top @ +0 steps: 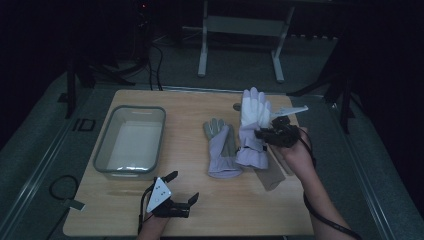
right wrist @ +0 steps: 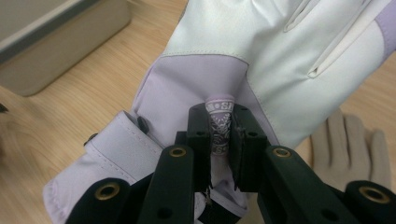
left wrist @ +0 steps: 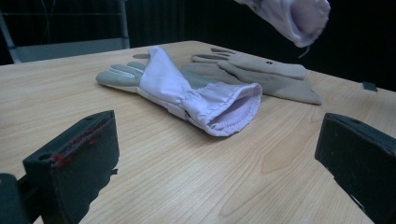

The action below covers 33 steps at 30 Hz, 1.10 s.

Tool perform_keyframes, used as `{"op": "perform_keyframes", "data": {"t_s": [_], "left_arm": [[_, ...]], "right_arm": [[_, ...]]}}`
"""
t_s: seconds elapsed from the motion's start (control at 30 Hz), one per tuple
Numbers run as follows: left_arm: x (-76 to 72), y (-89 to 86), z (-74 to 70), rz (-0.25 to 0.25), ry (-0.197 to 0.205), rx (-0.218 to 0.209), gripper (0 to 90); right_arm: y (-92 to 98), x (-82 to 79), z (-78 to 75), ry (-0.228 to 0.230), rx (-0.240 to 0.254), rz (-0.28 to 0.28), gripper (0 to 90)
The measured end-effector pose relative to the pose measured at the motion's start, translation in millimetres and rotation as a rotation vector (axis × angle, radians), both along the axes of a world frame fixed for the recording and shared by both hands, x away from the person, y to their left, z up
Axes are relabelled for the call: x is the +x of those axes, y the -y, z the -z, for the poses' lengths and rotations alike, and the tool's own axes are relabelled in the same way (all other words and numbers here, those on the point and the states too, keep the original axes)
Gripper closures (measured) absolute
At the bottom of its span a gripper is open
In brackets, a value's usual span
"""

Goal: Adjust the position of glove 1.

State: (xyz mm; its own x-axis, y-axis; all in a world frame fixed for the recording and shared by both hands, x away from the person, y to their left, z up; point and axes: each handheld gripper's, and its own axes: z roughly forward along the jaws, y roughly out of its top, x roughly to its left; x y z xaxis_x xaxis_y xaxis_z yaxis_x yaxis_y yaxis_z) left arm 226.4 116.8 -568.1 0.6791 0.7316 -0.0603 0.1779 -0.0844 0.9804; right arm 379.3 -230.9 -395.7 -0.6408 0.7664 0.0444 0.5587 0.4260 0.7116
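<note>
Hanging above the surface [top: 210,210], the white-and-lilac glove [top: 252,130] is pinched by the right tongs [top: 265,134], whose jaws stand narrow and pressed on a small printed strap tab near the glove's wrist, as the right gripper view shows [right wrist: 219,130]. In the high view its long axis runs roughly away from the person: the white fingers point toward the far edge of the surface, and the lilac cuff points back toward the person and hangs lower. In the left gripper view that open cuff [left wrist: 299,18] hangs clear of the wood at the top of the picture.

A second lilac glove [top: 222,147] lies flat just to the left of the held one, its grey fingers also toward the far edge and its gathered cuff toward the person. A beige glove [left wrist: 261,74] lies flat on the surface beneath and beside the held one.

The left tongs [top: 180,192] rest low near the front edge with jaws wide apart and nothing between them. A grey bin [top: 131,140] stands on the left part of the surface, well apart from the gloves.
</note>
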Motion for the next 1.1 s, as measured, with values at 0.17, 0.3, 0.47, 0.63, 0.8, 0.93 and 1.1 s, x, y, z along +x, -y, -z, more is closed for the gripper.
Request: {"op": "perform_keyframes", "data": {"t_s": [0.17,0.3,0.47,0.63,0.8,0.93,1.1], "left_arm": [[0.2,-0.4,-0.1,-0.003,-0.001,0.002,0.0],[-0.3,-0.1,-0.2,-0.003,0.002,0.007,0.0],[-0.3,-0.3,-0.1,0.001,0.003,0.004,0.0],[0.1,-0.6,0.0,0.003,0.002,0.002,0.0],[0.0,-0.8,0.0,0.003,0.002,-0.001,0.0],[-0.2,-0.2,0.0,0.003,0.004,0.004,0.0],[0.0,-0.2,-0.1,0.004,0.002,0.006,0.0]], "right_arm": [[-31.6,4.5,-8.2,0.001,-0.043,-0.021,79.7],[-51.3,8.6,-0.5,-0.028,-0.064,-0.026,79.7],[-67.6,11.8,17.5,-0.042,-0.098,-0.034,79.5],[-79.4,23.7,47.8,-0.087,-0.131,-0.016,79.5],[-88.5,30.6,64.2,-0.116,-0.141,-0.005,79.3],[-93.0,34.9,70.4,-0.14,-0.134,0.014,79.1],[-95.6,41.0,75.9,-0.159,-0.114,0.033,78.3]]}}
